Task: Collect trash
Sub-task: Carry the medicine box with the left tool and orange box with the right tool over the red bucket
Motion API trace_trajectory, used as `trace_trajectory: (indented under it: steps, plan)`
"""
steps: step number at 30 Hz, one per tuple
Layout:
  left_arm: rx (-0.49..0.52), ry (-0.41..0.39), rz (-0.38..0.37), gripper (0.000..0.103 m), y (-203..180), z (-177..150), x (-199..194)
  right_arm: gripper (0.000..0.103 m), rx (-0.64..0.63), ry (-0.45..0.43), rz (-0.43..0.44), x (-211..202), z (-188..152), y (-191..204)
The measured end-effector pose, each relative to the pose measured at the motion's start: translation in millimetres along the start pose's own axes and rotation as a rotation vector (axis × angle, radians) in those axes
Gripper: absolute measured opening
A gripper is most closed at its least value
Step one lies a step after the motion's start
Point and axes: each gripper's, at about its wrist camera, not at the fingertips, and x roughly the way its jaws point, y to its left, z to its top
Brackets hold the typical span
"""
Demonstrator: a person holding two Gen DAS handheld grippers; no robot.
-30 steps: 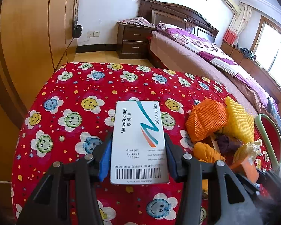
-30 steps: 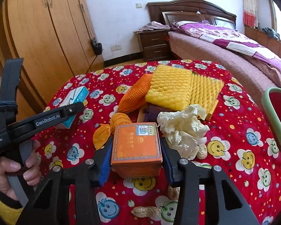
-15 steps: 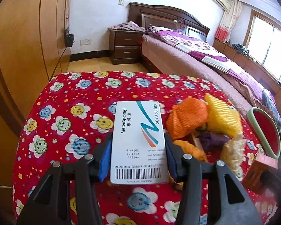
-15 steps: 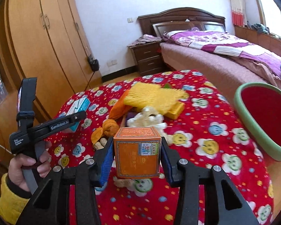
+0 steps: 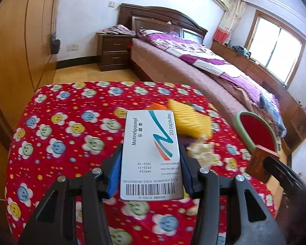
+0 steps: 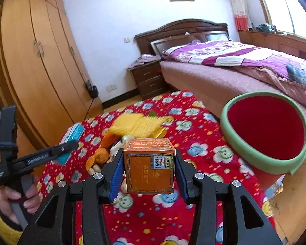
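Observation:
My left gripper [image 5: 151,171] is shut on a white medicine box [image 5: 151,155] printed "20 capsules", held above the table. My right gripper [image 6: 150,169] is shut on an orange cardboard box [image 6: 150,168], lifted over the red smiley tablecloth [image 6: 195,143]. A red bin with a green rim [image 6: 265,132] stands at the table's right edge, to the right of the orange box; the same bin [image 5: 255,130] shows in the left wrist view. A trash pile lies on the table: yellow foam netting [image 6: 138,124], orange netting [image 6: 98,157] and crumpled paper [image 5: 202,153].
A person's hand [image 6: 16,200] in a yellow sleeve holds the left gripper's handle at the left. A bed [image 6: 234,67] with a purple quilt, a nightstand [image 6: 146,79] and a wooden wardrobe [image 6: 30,61] stand beyond the table. Bare wooden floor [image 5: 87,75] lies between table and nightstand.
Both grippers rose and moved right with their boxes. The trash pile dropped back and left in view, and the red bin came much closer on the right.

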Motion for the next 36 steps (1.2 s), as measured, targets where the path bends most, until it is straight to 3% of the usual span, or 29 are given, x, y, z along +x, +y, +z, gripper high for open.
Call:
trace_trajectory:
  steps: [16, 36]
  plan:
    - [0.100, 0.041, -0.150, 0.052, -111.6, 2.4, 12.8, 0.047, 0.132, -0.099, -0.076, -36.9, 12.7, -84.4]
    - [0.243, 0.113, -0.256, 0.052, -222.0, 3.7, 83.5, 0.047, 0.282, -0.136, -0.220, -55.7, 5.9, -183.0]
